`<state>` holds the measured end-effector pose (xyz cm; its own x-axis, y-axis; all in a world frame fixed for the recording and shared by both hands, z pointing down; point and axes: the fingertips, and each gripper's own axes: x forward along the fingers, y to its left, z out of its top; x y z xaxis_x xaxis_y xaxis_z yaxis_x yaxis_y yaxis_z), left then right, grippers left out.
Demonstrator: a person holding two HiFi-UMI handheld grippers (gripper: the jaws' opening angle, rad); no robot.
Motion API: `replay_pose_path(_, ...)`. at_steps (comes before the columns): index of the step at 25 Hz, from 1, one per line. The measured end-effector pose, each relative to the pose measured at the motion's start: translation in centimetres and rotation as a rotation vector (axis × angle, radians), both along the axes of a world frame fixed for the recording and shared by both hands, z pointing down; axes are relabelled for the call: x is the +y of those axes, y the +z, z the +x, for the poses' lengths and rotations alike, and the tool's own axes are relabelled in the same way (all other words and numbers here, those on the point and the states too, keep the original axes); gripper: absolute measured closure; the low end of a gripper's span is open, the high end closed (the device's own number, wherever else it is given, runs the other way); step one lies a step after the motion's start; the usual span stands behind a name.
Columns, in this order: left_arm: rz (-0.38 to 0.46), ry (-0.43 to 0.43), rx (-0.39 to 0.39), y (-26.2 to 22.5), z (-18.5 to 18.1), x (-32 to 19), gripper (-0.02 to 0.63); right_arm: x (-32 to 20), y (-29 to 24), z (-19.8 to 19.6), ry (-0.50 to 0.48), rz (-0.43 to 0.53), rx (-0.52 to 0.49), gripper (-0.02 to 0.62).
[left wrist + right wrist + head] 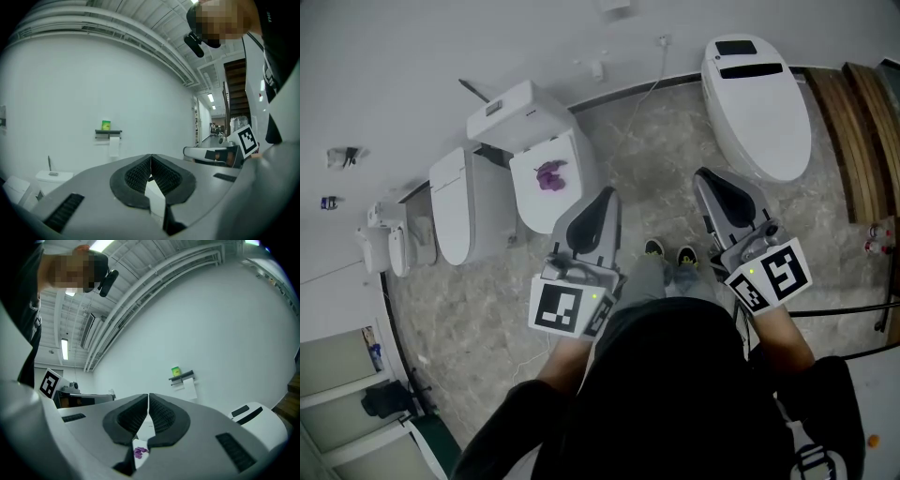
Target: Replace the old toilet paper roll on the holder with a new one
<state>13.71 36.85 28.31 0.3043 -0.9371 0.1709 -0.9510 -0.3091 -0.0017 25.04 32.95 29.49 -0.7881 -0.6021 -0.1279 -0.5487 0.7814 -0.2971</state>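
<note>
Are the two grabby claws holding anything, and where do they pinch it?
Nothing is held. The grey left gripper and the grey right gripper both have their jaws shut together, empty.

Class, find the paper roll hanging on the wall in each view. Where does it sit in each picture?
Head view: not clearly in it.
Left gripper view: paper roll, left of centre, on the white wall.
Right gripper view: paper roll, right of centre.
Shared landmark: green box just above it.
</note>
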Motion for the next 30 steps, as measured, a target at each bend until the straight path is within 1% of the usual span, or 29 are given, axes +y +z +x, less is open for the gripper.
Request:
replay_pose_path(5, 0.008, 0.008, -0.021, -0.6, 0.7, -1.1, 0.583, -1.2, -0.1, 0.9, 0.023, 0.004, -0.020, 0.574)
replay_pose_path(10, 0.012, 0.035, -0.052, -0.5, 1.0, -2.2, 0.583, -2.4, 0.1, 0.6, 0.035, 0.013, -0.036, 0.574)
replay_pose_path(14, 0.012, 0.054, -0.030, 0.1, 0.9, -3.3, 0.583, -3.2, 0.3, 0.2, 0.042, 0.021, -0.021, 0.574)
replay_pose_path(17, 0.011, 0.066, -0.002, 0.3, 0.0, -5.3, 0.583, -4.7, 0.1, -0.6, 0.049, 0.031, 0.010, 0.574)
replay_pose_path(24, 0.022, 0.082, 0.031, 0.9, -2.5, -9.3, 0.583, -9.1, 0.6, -2.9, 0.062, 0.034, 0.071, 0.574)
replay_pose_path(30, 0.030, 0.091, 0.060, 1.2, -5.7, -13.0, 0.583, -12.8, 0.3, -4.8, 0.075, 0.039, 0.123, 0.574)
